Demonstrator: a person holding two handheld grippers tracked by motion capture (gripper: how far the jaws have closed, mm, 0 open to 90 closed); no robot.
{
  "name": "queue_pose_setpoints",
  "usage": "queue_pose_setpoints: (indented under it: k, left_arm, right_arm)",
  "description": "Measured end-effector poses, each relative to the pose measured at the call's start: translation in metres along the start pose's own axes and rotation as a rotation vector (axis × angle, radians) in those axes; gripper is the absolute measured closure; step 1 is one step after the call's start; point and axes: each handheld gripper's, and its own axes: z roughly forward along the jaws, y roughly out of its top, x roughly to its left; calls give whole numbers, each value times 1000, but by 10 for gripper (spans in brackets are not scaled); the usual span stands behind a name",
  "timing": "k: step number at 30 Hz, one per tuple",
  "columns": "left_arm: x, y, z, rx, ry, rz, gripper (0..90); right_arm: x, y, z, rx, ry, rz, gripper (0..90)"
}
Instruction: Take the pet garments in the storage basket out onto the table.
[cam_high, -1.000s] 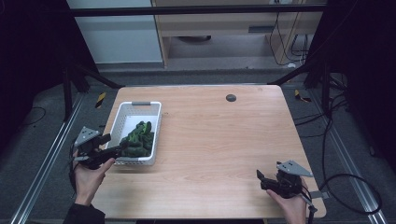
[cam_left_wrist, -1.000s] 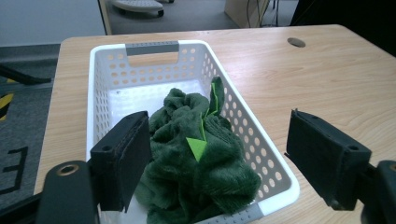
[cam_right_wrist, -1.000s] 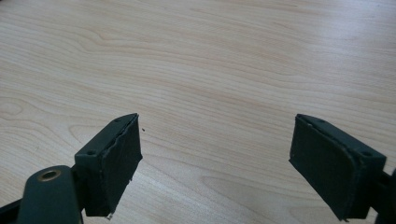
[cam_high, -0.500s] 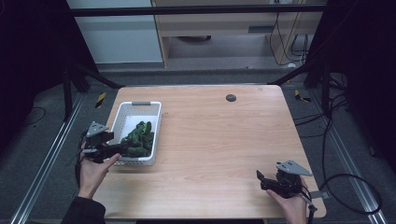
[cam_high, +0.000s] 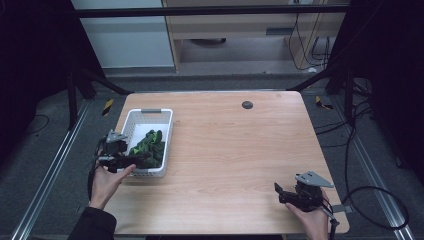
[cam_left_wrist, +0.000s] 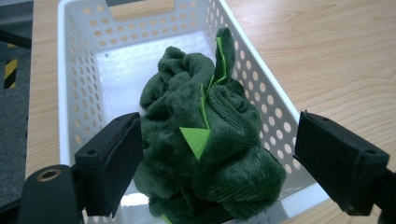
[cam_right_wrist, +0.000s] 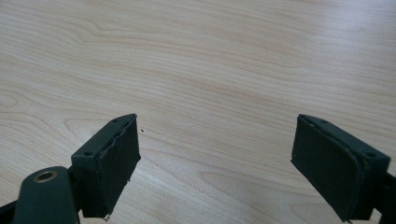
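A white perforated plastic basket (cam_high: 167, 131) stands on the left part of the light wooden counter (cam_high: 240, 150), its long side running away from the person and a slotted handle at its far end. Inside it lies a crumpled dark green plush cloth (cam_high: 149, 145) with bright green edging and a bright green triangular tag; in the left gripper view the cloth (cam_left_wrist: 205, 154) is bunched toward the near end of the basket (cam_left_wrist: 70, 84), leaving the far part of the white floor bare. The left gripper (cam_high: 131, 160), held in the person's left hand (cam_high: 107, 182), reaches over the basket's near left corner. Its jaws have just been opening and now stand wide, one on each side of the cloth: the left pad sits right against the plush, though whether it truly touches cannot be told, and the right pad is clear of the cloth, out over the basket's right wall. The pads do not press on the cloth. The right gripper (cam_high: 284, 192) rests in the person's right hand (cam_high: 312, 220) near the front right corner of the counter, well apart from the basket. Its jaws are also spread wide, with bare wood grain between them in the right gripper view. A small dark round cap (cam_high: 247, 104) sits in the counter near its far edge.
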Motion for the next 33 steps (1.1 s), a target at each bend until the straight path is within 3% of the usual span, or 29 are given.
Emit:
queue_pose_setpoints:
  k: [15, 28, 33]
  left_arm:
    - [1, 2, 19, 80, 45, 13, 135]
    - [8, -1, 36, 143, 52, -17, 149]
    - [9, -1, 40, 170, 50, -39, 215]
  right_arm:
    - [0, 0, 2, 20, 4, 4, 141]
    - [-1, -1, 4, 40, 12, 0, 133]
    - [-1, -1, 5, 47, 14, -4, 130]
